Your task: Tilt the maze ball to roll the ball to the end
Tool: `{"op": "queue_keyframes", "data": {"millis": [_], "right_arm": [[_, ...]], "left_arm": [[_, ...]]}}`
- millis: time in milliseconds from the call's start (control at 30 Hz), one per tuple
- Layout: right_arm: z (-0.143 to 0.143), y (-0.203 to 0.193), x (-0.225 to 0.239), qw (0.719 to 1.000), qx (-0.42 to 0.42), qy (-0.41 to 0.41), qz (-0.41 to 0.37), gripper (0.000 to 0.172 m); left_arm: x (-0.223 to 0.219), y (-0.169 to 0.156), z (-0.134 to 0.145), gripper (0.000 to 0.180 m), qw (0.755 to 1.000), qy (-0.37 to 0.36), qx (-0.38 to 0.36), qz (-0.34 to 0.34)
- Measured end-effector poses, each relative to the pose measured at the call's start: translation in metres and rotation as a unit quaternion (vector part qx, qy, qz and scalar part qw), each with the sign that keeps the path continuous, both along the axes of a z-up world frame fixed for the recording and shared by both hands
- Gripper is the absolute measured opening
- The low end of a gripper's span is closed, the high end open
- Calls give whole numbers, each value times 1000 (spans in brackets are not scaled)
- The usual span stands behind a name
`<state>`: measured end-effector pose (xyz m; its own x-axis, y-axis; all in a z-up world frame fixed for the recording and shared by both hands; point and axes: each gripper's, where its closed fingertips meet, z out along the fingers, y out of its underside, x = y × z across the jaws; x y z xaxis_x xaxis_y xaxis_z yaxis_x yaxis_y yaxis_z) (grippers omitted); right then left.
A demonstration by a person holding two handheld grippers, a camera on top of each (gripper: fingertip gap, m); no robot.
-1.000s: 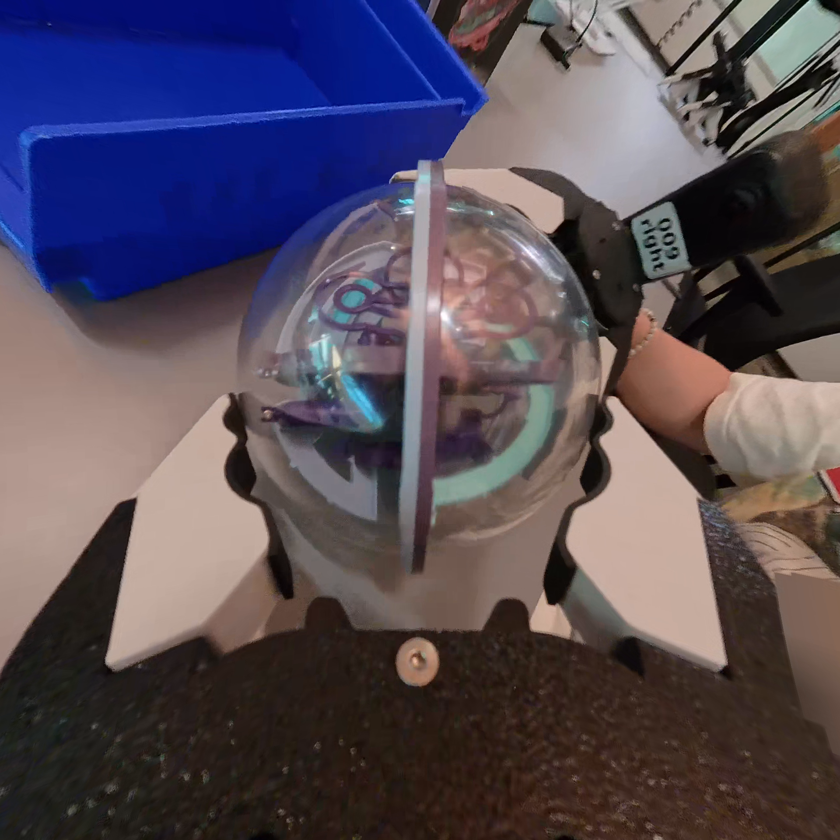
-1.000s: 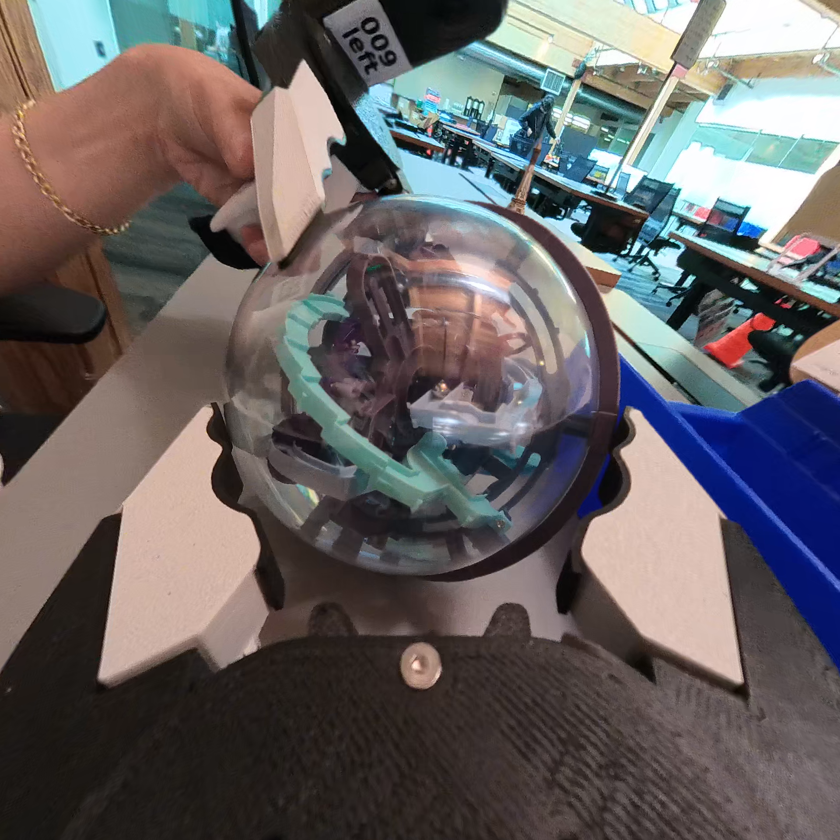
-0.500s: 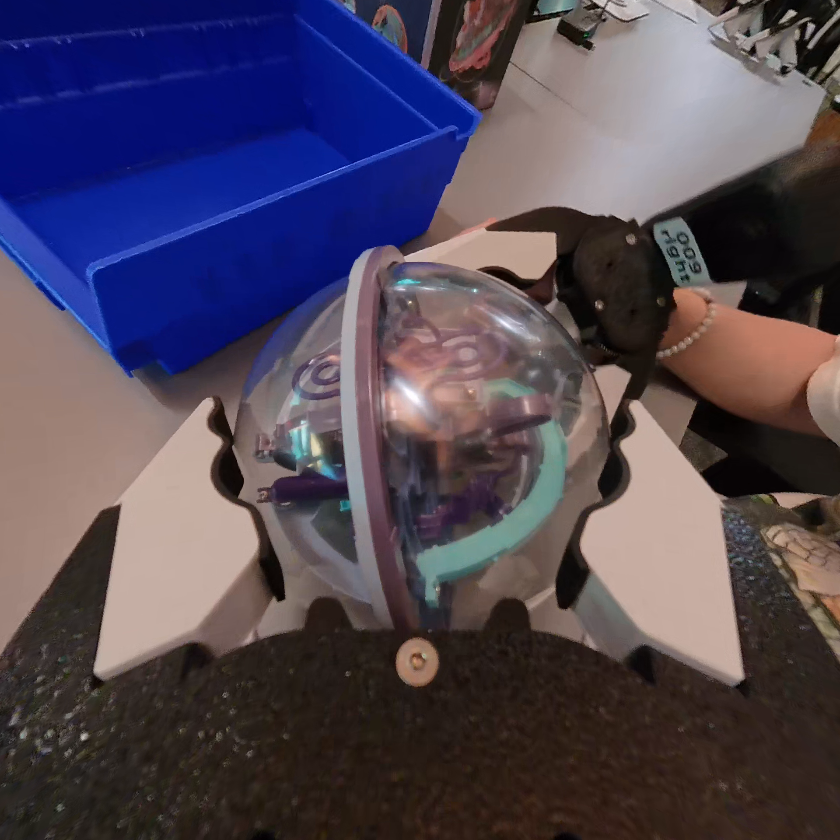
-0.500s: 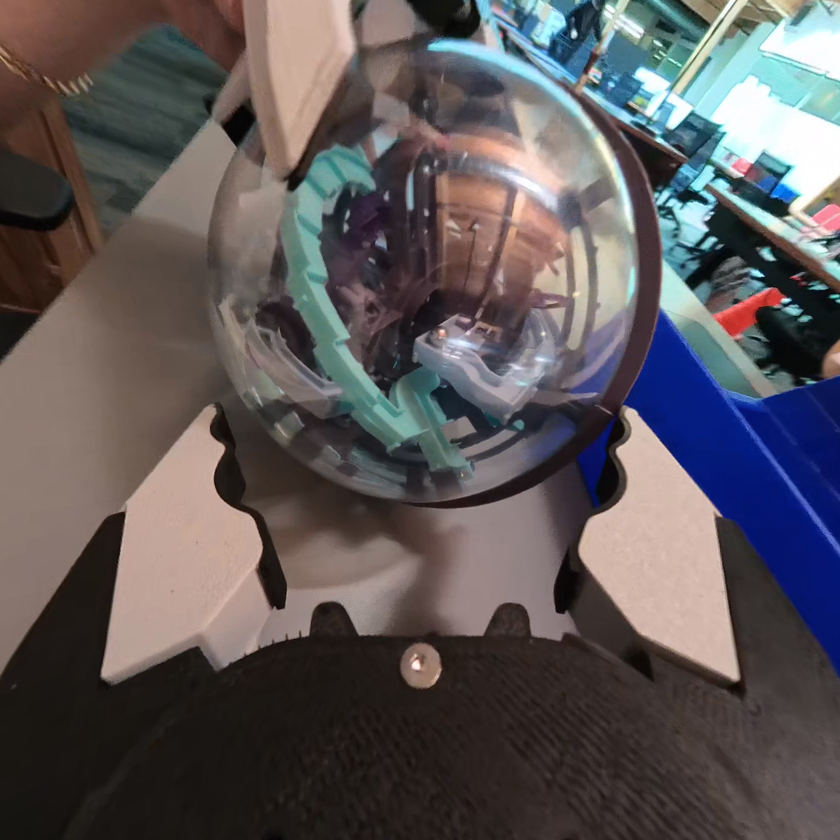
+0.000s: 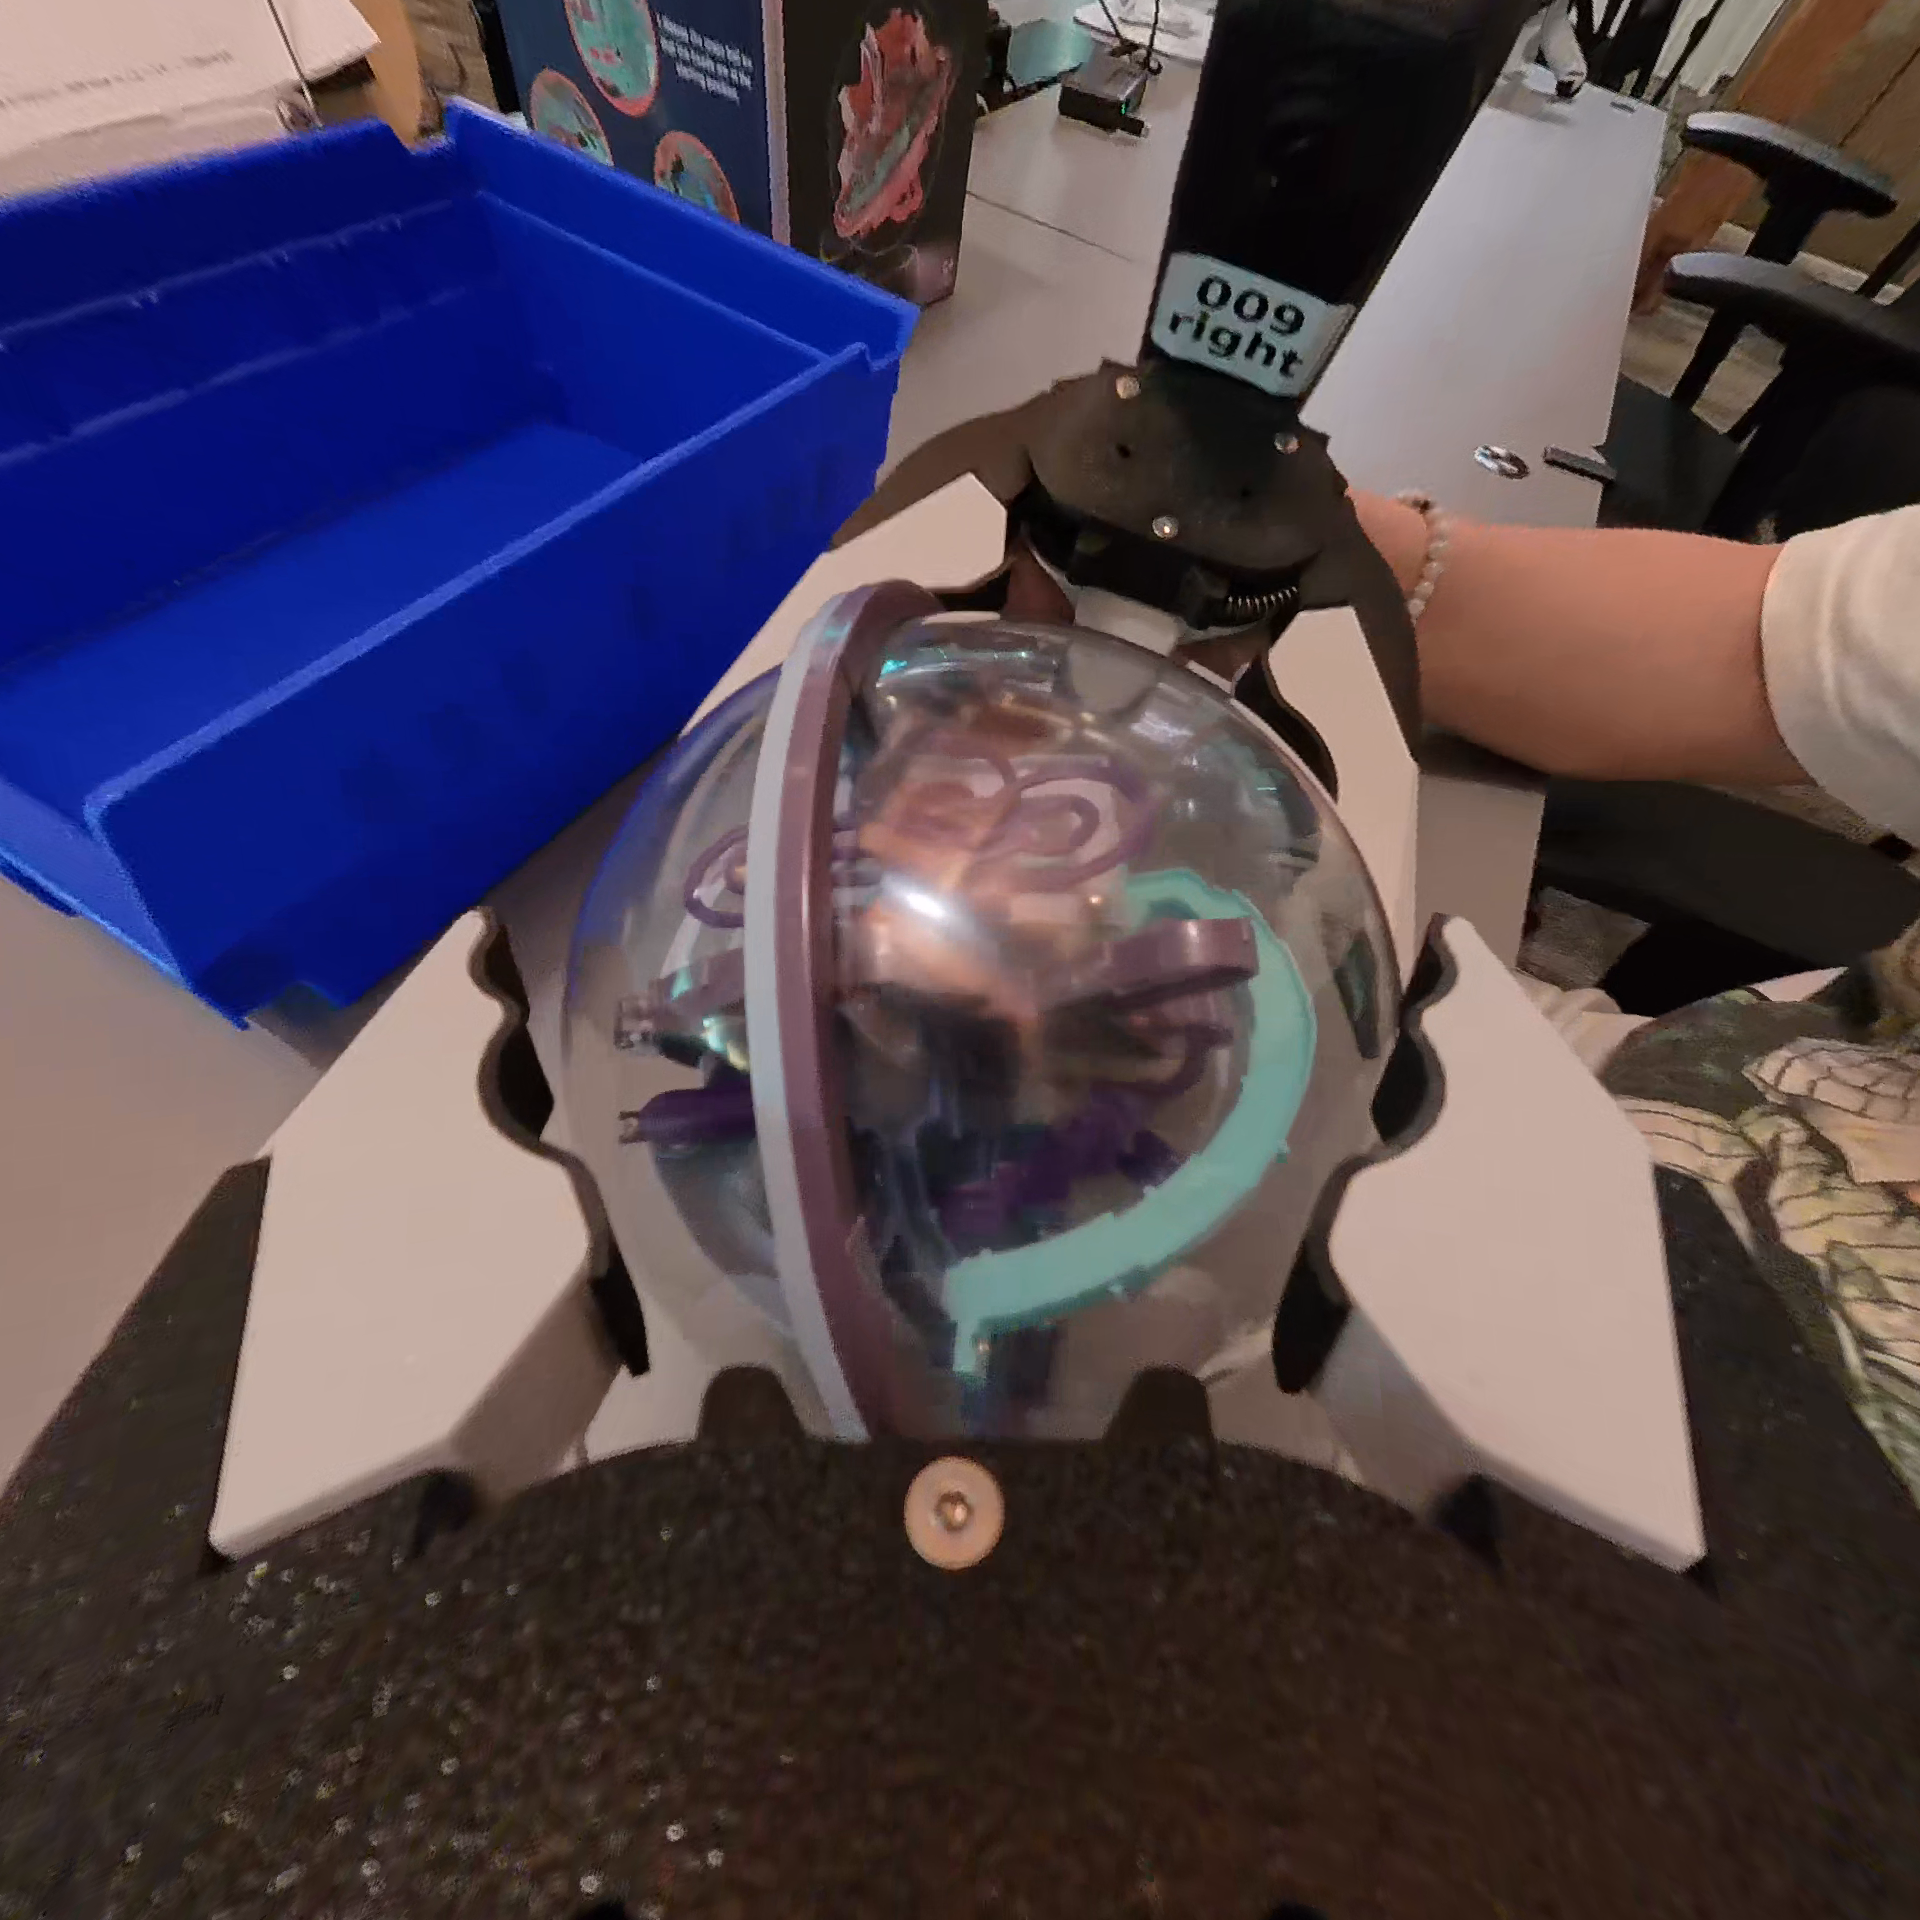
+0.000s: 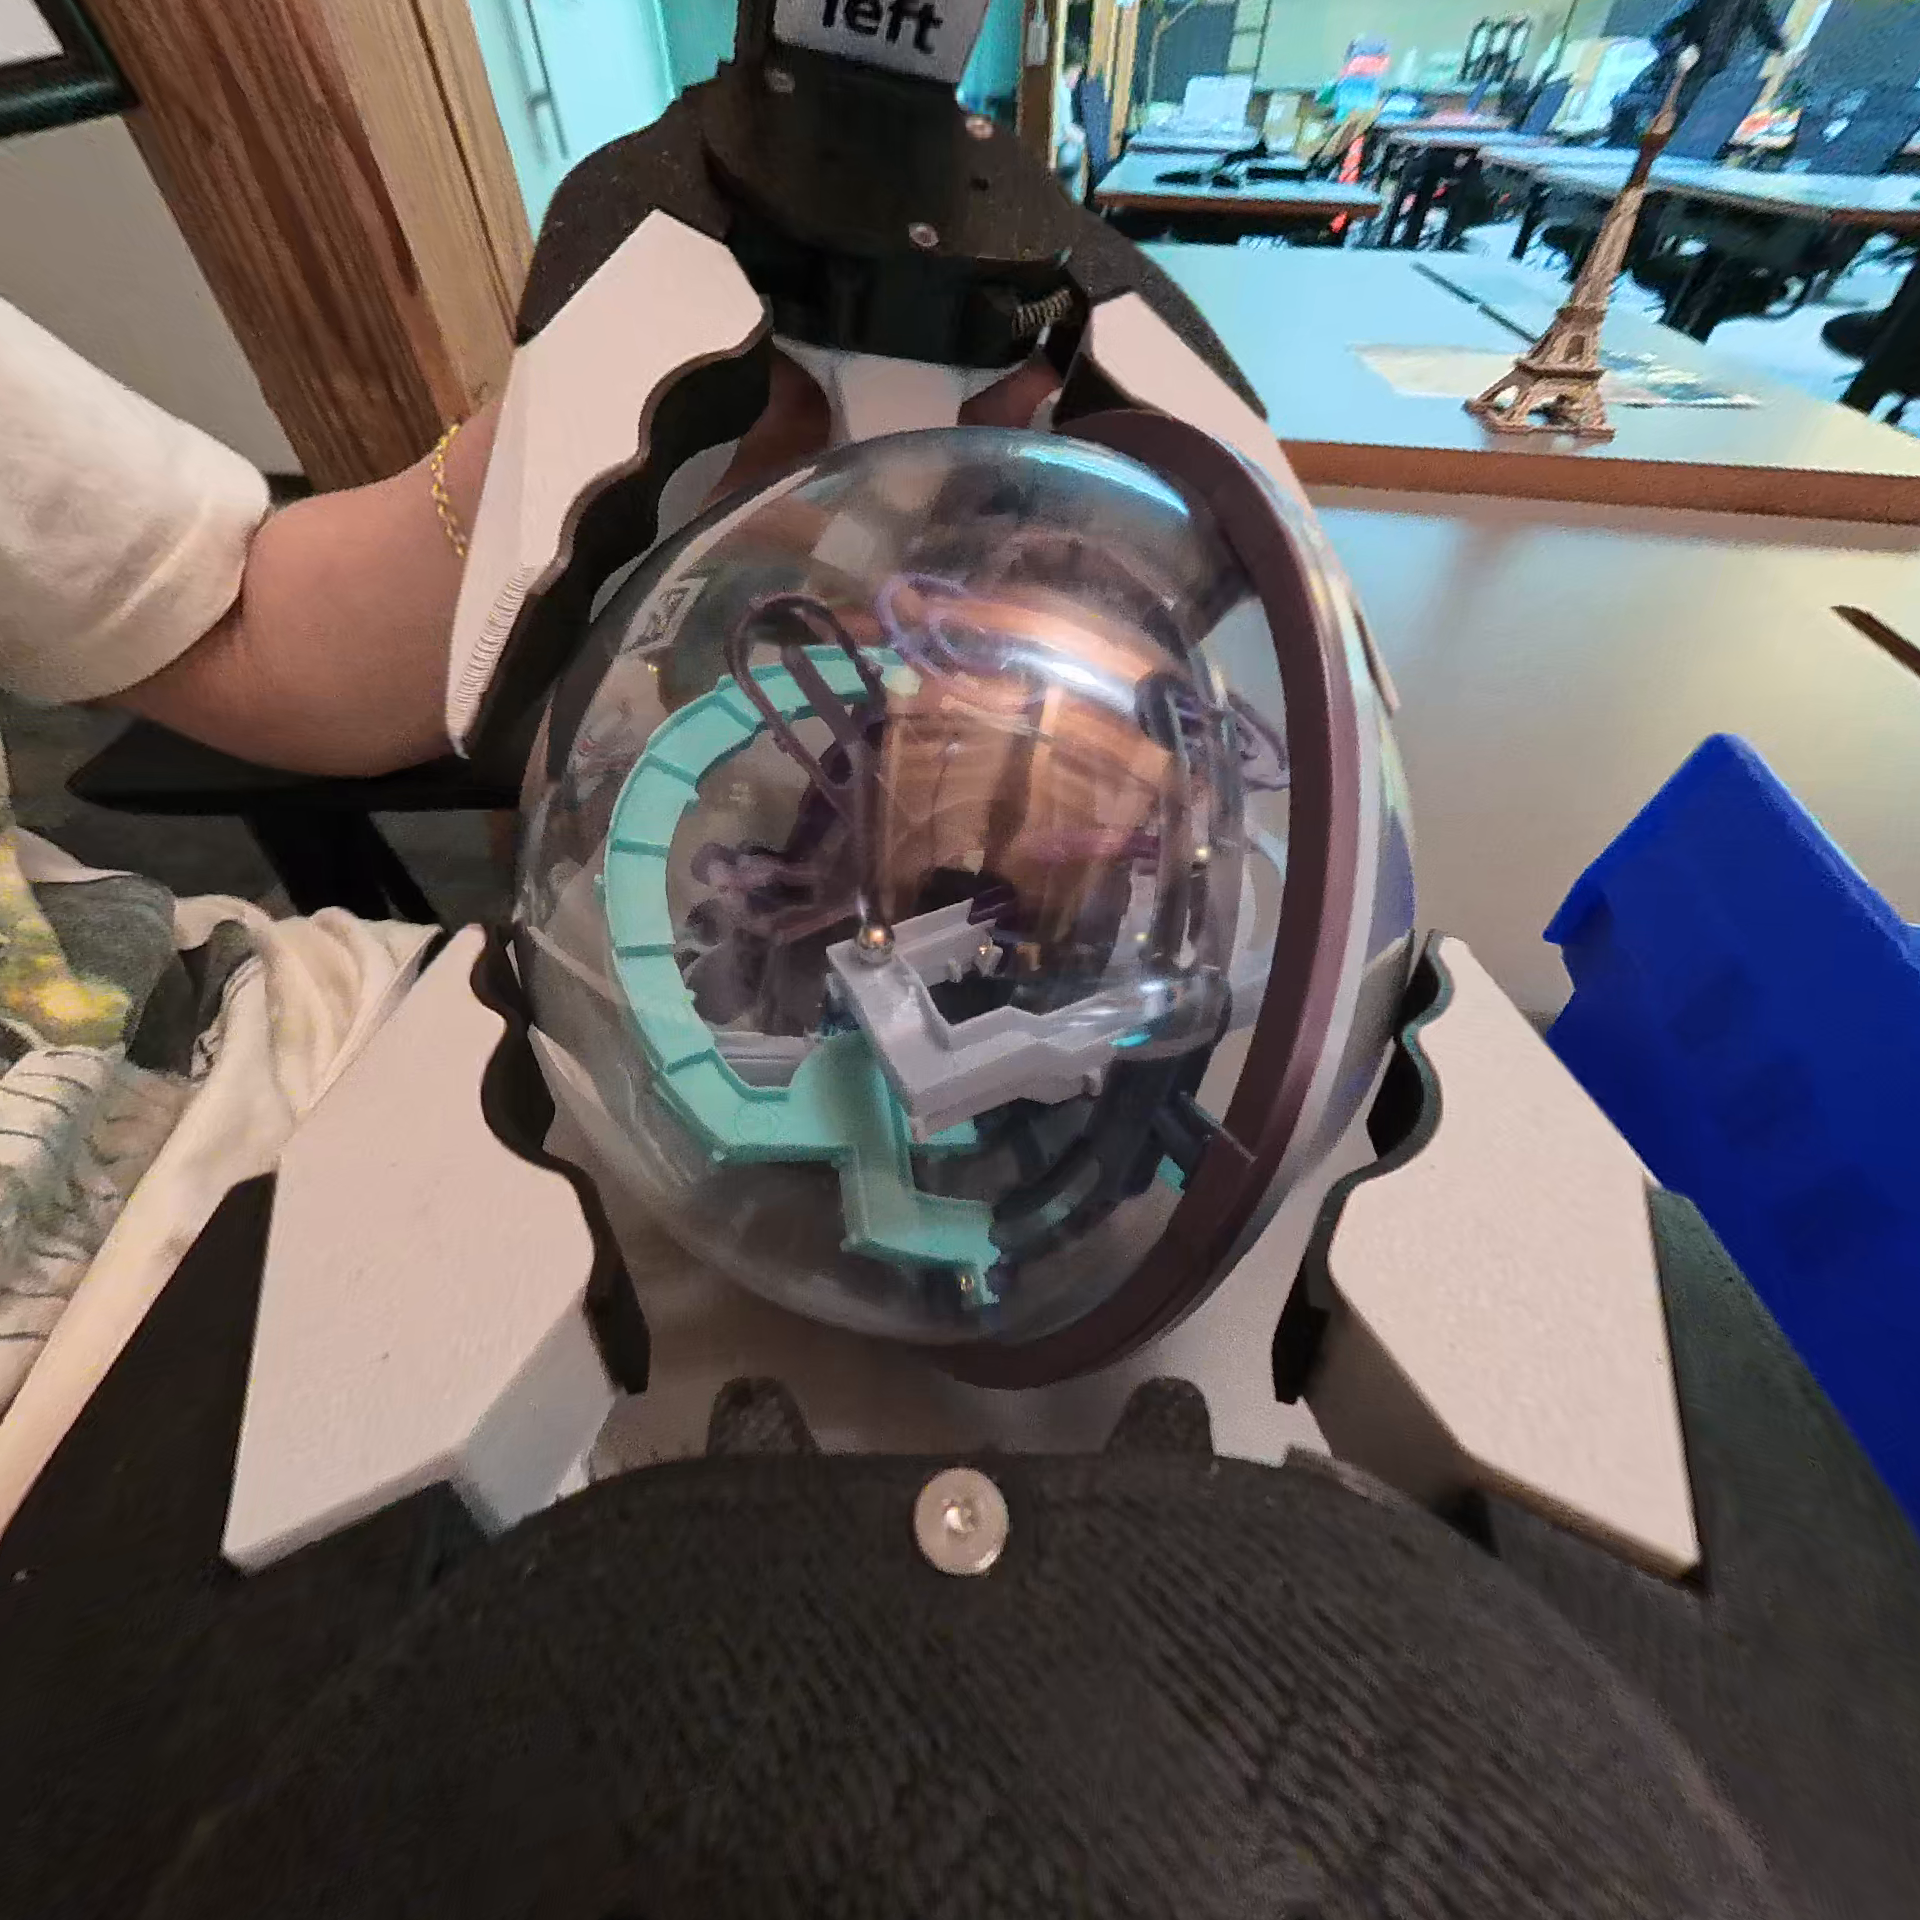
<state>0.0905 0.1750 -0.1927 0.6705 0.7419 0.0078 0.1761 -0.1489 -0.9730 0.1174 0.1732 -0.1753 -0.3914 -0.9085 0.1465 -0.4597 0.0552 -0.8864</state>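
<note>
Since a second ago I have swung my two grippers to face each other across the maze ball, and its purple seam ring has tipped off upright. My left gripper has its white fingers spread wide and clamped on the clear shell at both sides, filling the middle of the left wrist frame; my right gripper grips the same ball from the far side, wide apart too, its fingers against the shell. Inside, the small steel ball sits at the end of a grey track, beside the teal track. Room is tight: the blue bin stands just beside the ball at the upper left of the left wrist frame, its wall near my left finger, and my forearm crosses the right edge. Below lies a pale tabletop. Behind, in the right wrist frame's upper right, are long desks and a small tower model on a table.
</note>
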Motion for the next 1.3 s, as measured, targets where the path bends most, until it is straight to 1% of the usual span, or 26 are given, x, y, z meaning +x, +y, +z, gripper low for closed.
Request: {"op": "queue_keyframes", "data": {"millis": [67,133,233,267,333,433,533,633,667,700,733,800,900,1033,1067,1167,1267,1300], "right_arm": [[-2,-1,5,1000,7,-3,-17,157],[-4,2,13,998,25,-22,-52,157],[-15,5,25,989,61,-85,-101,158],[-16,5,27,989,65,-80,-109,157],[-16,6,31,985,66,-89,-129,157],[-20,10,37,976,73,-117,-168,157],[-24,16,42,967,73,-146,-195,156],[-27,18,42,964,73,-158,-199,147],[-26,17,40,965,77,-157,-194,143],[-24,17,36,966,84,-154,-189,142],[-23,17,34,966,87,-152,-190,144],[-25,18,33,966,81,-156,-191,150],[-22,15,30,970,79,-143,-178,151],[10,11,34,973,112,-90,-179,144],[14,11,37,974,114,-75,-180,141],[8,7,40,983,81,-44,-158,145],[9,2,35,988,78,-23,-133,144],[9,1,32,989,79,-21,-123,141]], "left_arm": [[4,1,5,157,999,-25,17,12],[9,5,6,157,998,-34,27,34],[16,5,1,158,998,-30,26,54],[18,4,2,157,997,-42,28,55],[19,6,2,157,996,-43,22,68],[22,14,1,157,994,-36,-2,99],[26,28,9,157,989,-64,-12,133],[28,45,16,156,980,-94,-18,174],[28,46,16,153,980,-98,-22,172],[28,45,14,154,982,-97,-23,161],[28,46,12,157,982,-96,-20,159],[27,45,12,156,984,-104,-15,141],[25,44,11,156,986,-121,8,112],[23,31,14,156,987,-148,32,59],[22,28,14,156,986,-153,41,47],[19,20,16,156,984,-169,59,14],[13,12,17,156,979,-190,73,-21],[11,8,18,156,976,-199,81,-35]]}}
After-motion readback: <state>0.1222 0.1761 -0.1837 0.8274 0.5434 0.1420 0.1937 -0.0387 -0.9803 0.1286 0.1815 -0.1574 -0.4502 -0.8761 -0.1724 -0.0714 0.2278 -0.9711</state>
